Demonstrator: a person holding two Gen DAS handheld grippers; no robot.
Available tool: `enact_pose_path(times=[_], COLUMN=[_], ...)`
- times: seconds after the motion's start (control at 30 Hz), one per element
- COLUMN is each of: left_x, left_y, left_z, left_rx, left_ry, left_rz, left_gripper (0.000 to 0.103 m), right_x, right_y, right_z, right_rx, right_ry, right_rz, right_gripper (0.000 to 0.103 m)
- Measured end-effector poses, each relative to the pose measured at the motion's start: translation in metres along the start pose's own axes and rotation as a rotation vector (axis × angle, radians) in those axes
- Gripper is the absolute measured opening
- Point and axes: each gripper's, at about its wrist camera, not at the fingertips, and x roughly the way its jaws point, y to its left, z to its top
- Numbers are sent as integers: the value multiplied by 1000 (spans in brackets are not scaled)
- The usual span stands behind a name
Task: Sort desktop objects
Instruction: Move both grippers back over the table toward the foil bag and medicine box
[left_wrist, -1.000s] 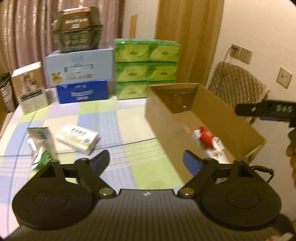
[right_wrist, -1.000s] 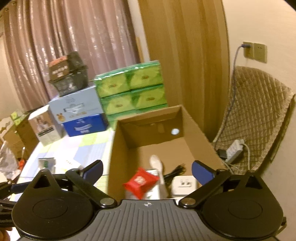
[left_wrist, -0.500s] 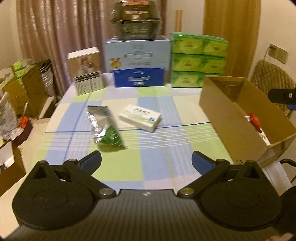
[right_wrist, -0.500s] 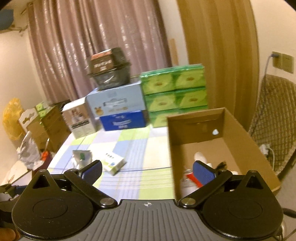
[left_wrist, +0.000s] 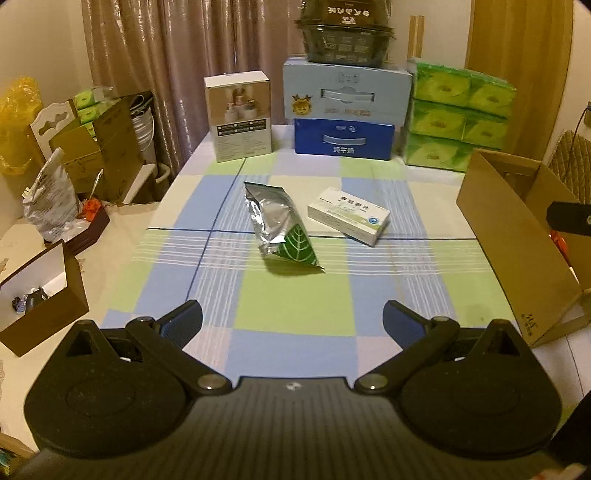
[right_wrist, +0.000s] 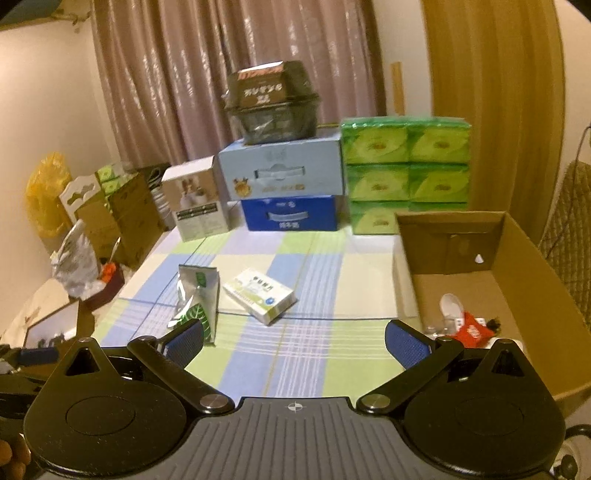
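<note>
Left claw (left_wrist: 291, 319) wide, empty; foil pouch (left_wrist: 279, 229) & white box (left_wrist: 349, 215) ahead

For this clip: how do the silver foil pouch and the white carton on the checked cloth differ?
The silver foil pouch with a green leaf print is soft, crinkled and shiny; the white rectangular carton with green print is rigid, flat-faced and matte. The pouch is longer and narrower, the carton shorter and blockier. The pouch lies left of the carton in both views. Both lie flat on the checked tablecloth, apart from each other and outside the open cardboard box, with neither in a gripper.
</note>
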Motion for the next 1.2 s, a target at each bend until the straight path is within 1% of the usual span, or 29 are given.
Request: enact_pose_path(times=[0.1, 0.23, 0.37, 0.4, 0.5, 0.67, 0.8, 0.93, 1.07, 1.13, 1.2], left_x=[3, 13, 22, 25, 31, 46, 62, 83, 106, 120, 133], left_y=[8, 14, 25, 26, 28, 31, 37, 39, 47, 51, 53], left_z=[1, 2, 5, 7, 10, 19, 27, 35, 44, 49, 56], left_rx=[-31, -52, -117, -119, -108, -76, -72, 26, 42, 45, 50], left_ry=[0, 7, 1, 1, -11, -23, -2, 22, 29, 39, 54], left_rz=[-8, 11, -26, -26, -13, -21, -25, 8, 14, 2, -32], left_gripper=[102, 102, 102, 102, 102, 102, 102, 102, 102, 102, 102], right_x=[12, 26, 41, 46, 57, 80, 103, 128, 159, 174, 190], right_y=[5, 9, 12, 13, 15, 19, 21, 19, 20, 21, 22], right_z=[-2, -4, -5, -6, -6, -4, -2, 4, 12, 17, 22], right_rx=[-11, -23, -35, -38, -47, -96, -137, -162, -210, -237, -267], right_ry=[20, 40, 61, 66, 81, 95, 116, 119, 142, 156, 171], right_rz=[5, 11, 14, 14, 15, 20, 30, 52, 69, 77, 91], right_gripper=[101, 101, 101, 101, 101, 101, 101, 101, 101, 101, 101])
